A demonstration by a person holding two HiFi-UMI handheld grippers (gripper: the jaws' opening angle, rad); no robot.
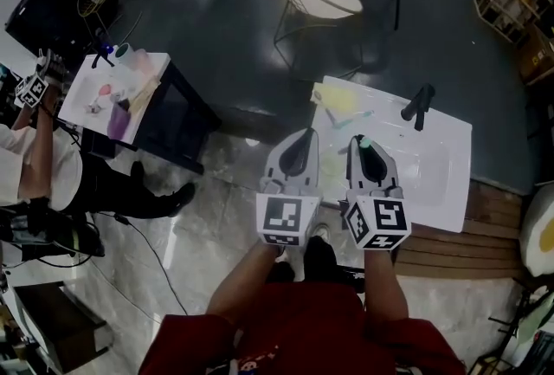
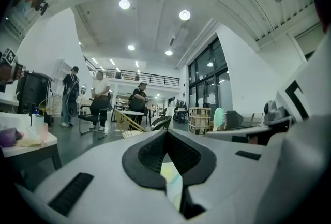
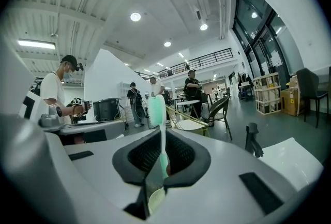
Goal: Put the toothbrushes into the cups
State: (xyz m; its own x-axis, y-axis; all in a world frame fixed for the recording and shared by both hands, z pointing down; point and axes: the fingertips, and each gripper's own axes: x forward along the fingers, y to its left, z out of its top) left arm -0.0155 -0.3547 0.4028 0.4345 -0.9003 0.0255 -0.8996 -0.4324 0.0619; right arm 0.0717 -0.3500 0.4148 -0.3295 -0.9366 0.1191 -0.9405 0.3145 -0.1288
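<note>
- Right claw (image 3: 162, 151) is pinching the mint-green toothbrush (image 3: 157, 109). The handle is squeezed between the dark pads and the bristled head pokes up past the claw tips.
- From the head view, that toothbrush (image 1: 364, 142) head peeks out at the front end of the right claw (image 1: 363, 145), held above the near-left part of the white surface (image 1: 441, 183).
- Left claw (image 2: 166, 137) is pressed together with nothing caught in it. A narrow slit below the pads shows only a bit of yellow and teal from underneath.
- In the head view the left claw (image 1: 306, 136) hangs just beside the right one, level with it, over the surface's left edge.
- The left gripper view catches the mint toothbrush (image 2: 219, 118) head off to its right, upright in the other claw.
- On the surface ahead of both claws lie a yellow patch (image 1: 338, 96) and a slim teal item (image 1: 351, 118), both too blurred to name.
- A black faucet (image 1: 418, 106) stands at the far side of the surface, well apart from the held toothbrush. The right gripper view shows the faucet (image 3: 252, 140) off to the right.
</note>
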